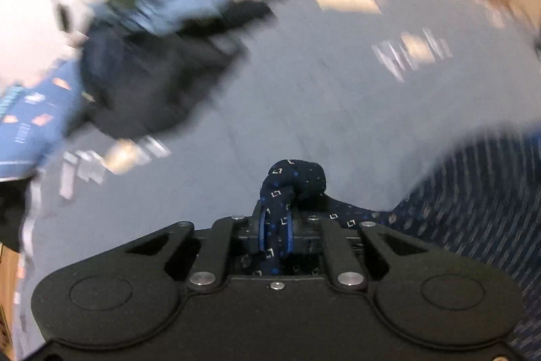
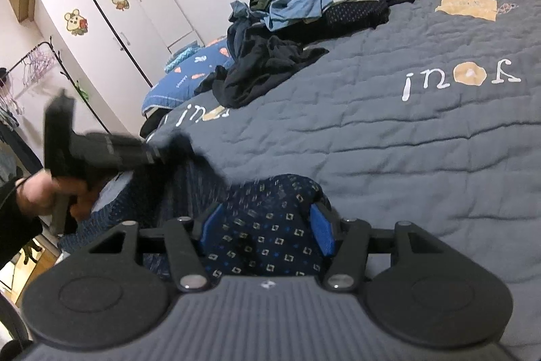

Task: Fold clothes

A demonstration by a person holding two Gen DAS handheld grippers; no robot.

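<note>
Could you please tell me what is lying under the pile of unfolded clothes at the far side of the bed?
The pile of clothes rests on the grey quilt; a blue printed pillow shows at its left edge. Whatever lies beneath the heap itself is covered.

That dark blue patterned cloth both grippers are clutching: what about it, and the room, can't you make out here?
- Navy patterned garment: its type and full shape; the right gripper and frame edge cut it off.
- Clothes pile: single items, smeared by motion blur in the left wrist view.
- Left gripper: its fingers, blurred in the right wrist view.
</note>
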